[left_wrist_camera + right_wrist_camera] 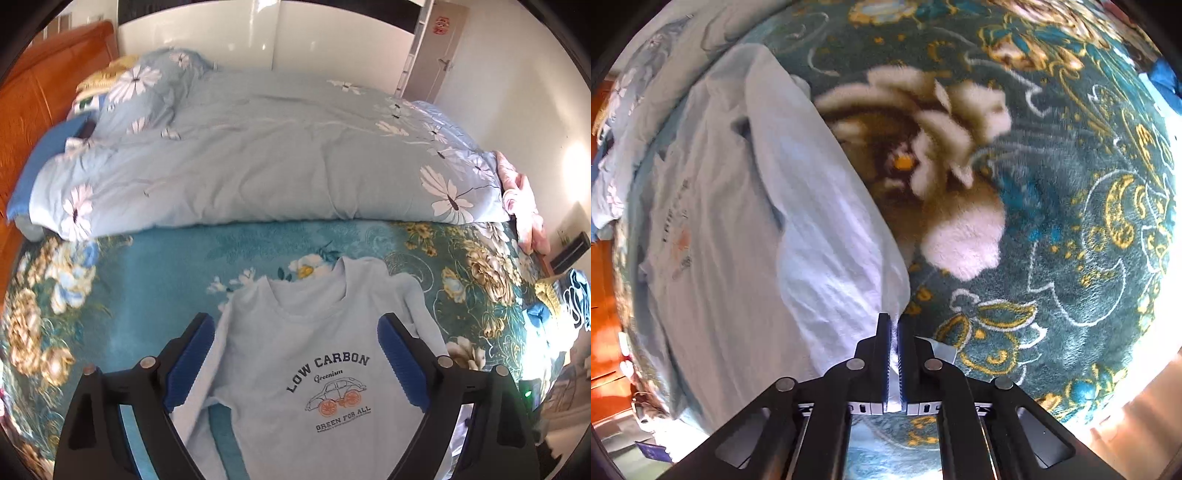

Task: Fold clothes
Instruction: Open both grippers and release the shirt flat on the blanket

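Note:
A light blue long-sleeve T-shirt (295, 332) printed "LOW CARBON" lies face up on the teal floral blanket (147, 273), collar toward the far side. My left gripper (295, 354) is open and empty, hovering above the shirt's chest, its blue pads either side of the print. In the right wrist view the same shirt (724, 258) lies to the left. My right gripper (894, 325) is shut on the shirt's sleeve (827, 229), which rises from the blanket (1071, 258) into the jaws.
A pale blue flowered duvet (258, 147) is bunched across the far half of the bed. An orange wooden headboard (40, 107) stands at the left. Pink cloth (524, 199) and other items (561, 295) lie at the bed's right edge.

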Tool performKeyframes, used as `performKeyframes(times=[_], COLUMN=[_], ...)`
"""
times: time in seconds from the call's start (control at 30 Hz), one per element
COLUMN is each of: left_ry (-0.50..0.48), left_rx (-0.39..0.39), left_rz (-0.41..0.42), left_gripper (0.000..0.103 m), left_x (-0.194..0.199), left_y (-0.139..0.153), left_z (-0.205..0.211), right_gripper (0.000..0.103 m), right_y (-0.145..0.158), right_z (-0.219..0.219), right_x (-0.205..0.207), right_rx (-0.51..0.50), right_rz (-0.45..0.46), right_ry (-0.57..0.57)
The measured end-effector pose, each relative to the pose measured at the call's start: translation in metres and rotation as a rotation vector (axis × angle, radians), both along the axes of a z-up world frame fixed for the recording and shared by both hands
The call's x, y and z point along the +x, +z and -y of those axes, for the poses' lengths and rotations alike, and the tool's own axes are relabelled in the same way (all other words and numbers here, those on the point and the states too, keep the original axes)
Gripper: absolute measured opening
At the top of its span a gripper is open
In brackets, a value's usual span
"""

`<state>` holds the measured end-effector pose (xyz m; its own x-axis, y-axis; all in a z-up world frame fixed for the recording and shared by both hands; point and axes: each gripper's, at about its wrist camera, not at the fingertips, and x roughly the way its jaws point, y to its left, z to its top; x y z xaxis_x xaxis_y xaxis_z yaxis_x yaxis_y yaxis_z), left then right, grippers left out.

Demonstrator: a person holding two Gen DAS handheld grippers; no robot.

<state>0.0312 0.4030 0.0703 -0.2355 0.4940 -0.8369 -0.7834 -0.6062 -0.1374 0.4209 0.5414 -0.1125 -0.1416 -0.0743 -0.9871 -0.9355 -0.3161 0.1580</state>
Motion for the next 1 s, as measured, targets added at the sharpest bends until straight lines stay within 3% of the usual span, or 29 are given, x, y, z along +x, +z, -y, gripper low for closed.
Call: performKeyframes(times=[0.03, 0.3, 0.47, 0.73, 0.9, 1.0], left_ry=[-0.007, 0.044, 0.171, 0.263, 0.291, 0.301], left_rx=[0.0, -0.012, -0.01, -0.085, -0.112, -0.118], left_rz=[0.001, -0.011, 0.023, 0.046, 0.047, 0.038], left_gripper=[0.103, 0.103, 0.103, 0.103, 0.103, 0.103], left_x=[0.0, 0.01, 0.022, 0.043, 0.048, 0.05], left_y=[0.004, 0.018, 0.017, 0.004, -0.001, -0.001], left_z=[0.0, 0.002, 0.012, 0.022, 0.025, 0.025], right_gripper=[0.003, 0.003, 0.003, 0.003, 0.003, 0.007], right_y=[0.009, 0.08, 0.09, 0.025, -0.008, -0.015], right_z=[-0.002, -0.077, -0.177, -0.231, -0.242, -0.242], right_x=[0.0, 0.046, 0.061, 0.04, 0.046, 0.044], right_rx=[0.02, 0.257, 0.326, 0.248, 0.153, 0.146], right_rz=[0.003, 0.097, 0.131, 0.185, 0.177, 0.178], right_ry=[0.01, 0.006, 0.002, 0.121, 0.138, 0.149])
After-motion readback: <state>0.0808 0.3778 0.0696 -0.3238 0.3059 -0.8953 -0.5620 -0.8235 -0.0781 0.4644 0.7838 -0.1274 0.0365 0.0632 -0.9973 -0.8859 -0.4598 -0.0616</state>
